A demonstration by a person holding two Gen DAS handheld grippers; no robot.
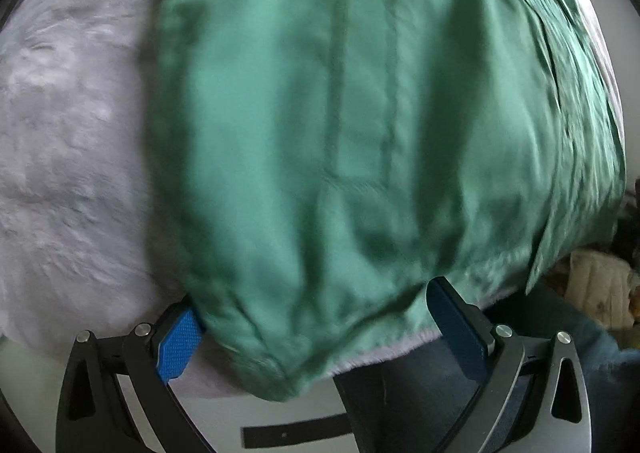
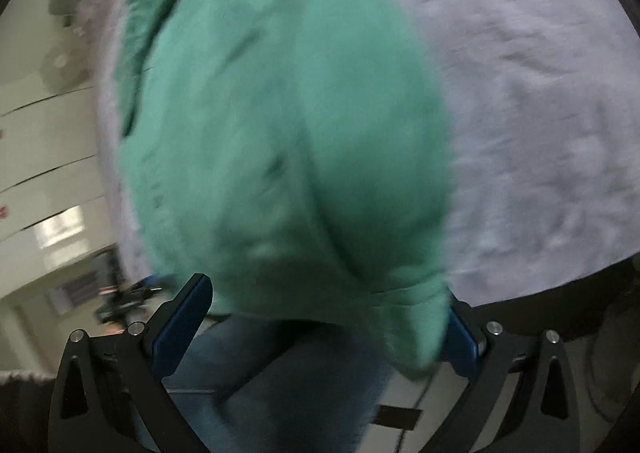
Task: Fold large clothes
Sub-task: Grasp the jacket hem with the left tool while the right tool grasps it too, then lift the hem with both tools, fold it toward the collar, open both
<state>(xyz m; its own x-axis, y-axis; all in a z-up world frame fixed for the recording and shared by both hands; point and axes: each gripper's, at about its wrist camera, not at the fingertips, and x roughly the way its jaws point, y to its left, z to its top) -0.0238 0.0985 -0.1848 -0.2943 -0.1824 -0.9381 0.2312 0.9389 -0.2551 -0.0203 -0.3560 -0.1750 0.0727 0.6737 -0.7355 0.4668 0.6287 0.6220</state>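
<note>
Left wrist view: left tool (image 1: 320,337), jaws wide, a corner of the green garment (image 1: 340,141) hanging between them; it spreads toward 12 o'clock over a grey fleece cover (image 1: 68,157). Right wrist view: right tool (image 2: 324,327), jaws wide, a garment (image 2: 280,125) corner at 5 o'clock against its right finger (image 2: 464,345).

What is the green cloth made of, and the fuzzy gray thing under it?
The green cloth looks like thin woven fabric, perhaps cotton or linen: matte, with soft creases and stitched seams. The gray blanket under it looks like plush fleece, with a fuzzy, brushed nap. Blur hides finer detail.
</note>
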